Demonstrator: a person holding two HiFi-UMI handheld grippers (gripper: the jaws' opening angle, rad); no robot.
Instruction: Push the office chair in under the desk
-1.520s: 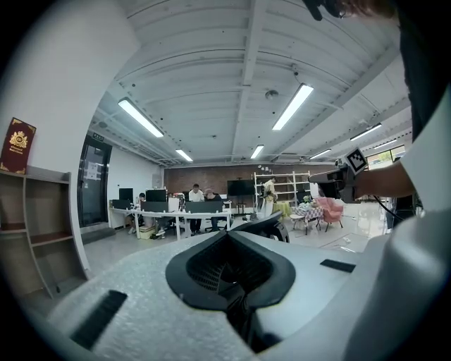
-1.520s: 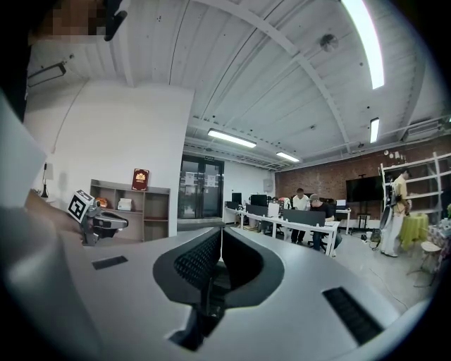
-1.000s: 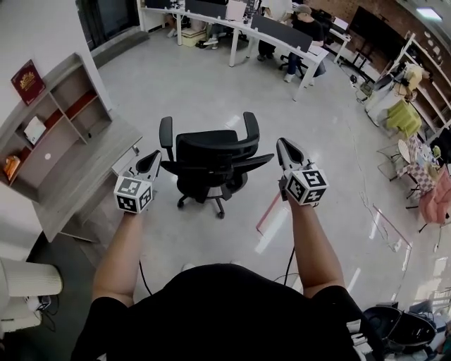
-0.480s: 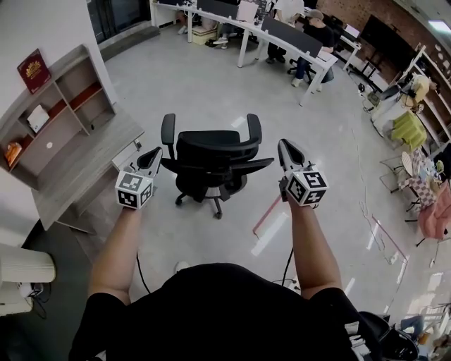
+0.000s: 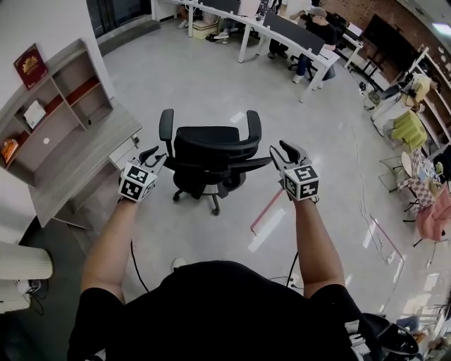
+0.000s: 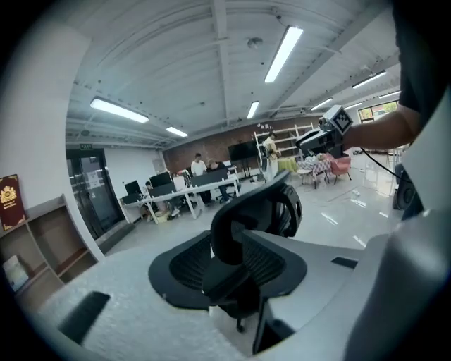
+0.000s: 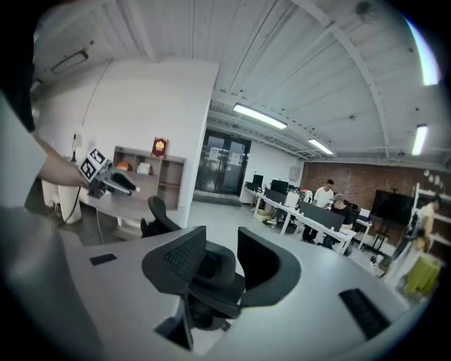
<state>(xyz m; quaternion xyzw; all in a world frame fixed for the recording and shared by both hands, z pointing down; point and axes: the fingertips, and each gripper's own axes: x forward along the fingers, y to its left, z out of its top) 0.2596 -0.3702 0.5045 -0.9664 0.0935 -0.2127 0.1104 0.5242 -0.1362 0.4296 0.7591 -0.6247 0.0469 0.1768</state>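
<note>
At either backrest edge of the chair (image 5: pixel 208 147), left tongs (image 5: pixel 154 156) and right tongs (image 5: pixel 282 149) are held released, just opened, nothing gripped. It is parked apart from the bench (image 5: pixel 77 166) at its left; open floor (image 5: pixel 190 77) is seen beyond.

The office chair (image 5: pixel 211 151) stands on the floor (image 5: pixel 211 70) straight ahead of you, its backrest nearest you. To your left is the desk (image 5: pixel 77 166), with a shelf unit (image 5: pixel 53 106) along its far side against the wall (image 5: pixel 42 21). The chair is beside the desk, not under it. Far beyond the chair runs a row of desks (image 5: pixel 282 35), with people (image 5: pixel 318 20) seated there.
</note>
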